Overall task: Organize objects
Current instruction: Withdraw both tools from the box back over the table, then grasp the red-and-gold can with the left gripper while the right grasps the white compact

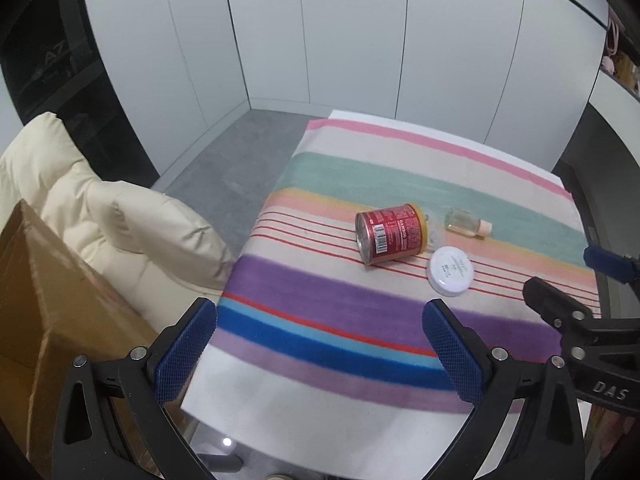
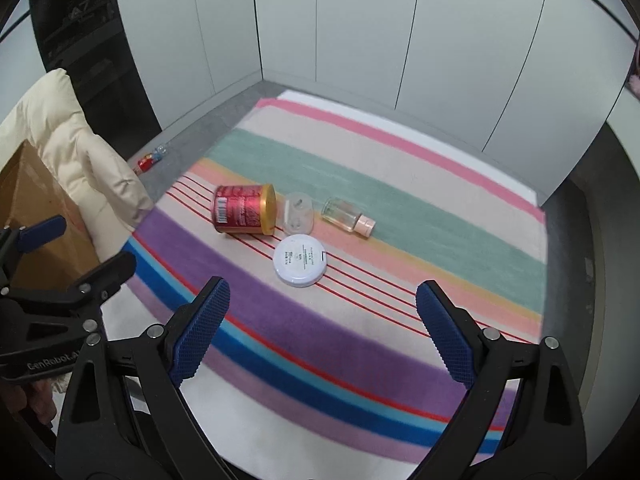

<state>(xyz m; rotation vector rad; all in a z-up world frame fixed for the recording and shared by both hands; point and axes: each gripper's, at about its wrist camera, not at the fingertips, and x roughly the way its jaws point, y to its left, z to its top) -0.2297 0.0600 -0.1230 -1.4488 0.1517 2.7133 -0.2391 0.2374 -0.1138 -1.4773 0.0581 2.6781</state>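
Note:
A red can (image 1: pixel 390 235) (image 2: pixel 244 210) with a gold rim lies on its side on the striped cloth (image 1: pixel 340 308) (image 2: pixel 360 320). A clear plastic lid (image 2: pixel 298 213) lies beside it. A small glass bottle (image 1: pixel 466 223) (image 2: pixel 348 216) with a pink cap lies to the right. A round white jar (image 1: pixel 450 271) (image 2: pixel 300 261) sits nearest me. My left gripper (image 1: pixel 320 354) is open and empty above the cloth's near edge. My right gripper (image 2: pixel 322 330) is open and empty, short of the white jar.
A cardboard box (image 1: pixel 48 320) (image 2: pixel 36 216) and a cream cushion (image 1: pixel 120 216) (image 2: pixel 76 160) stand left of the table. A small red item (image 2: pixel 150 159) lies on the grey floor. White wall panels rise behind the table.

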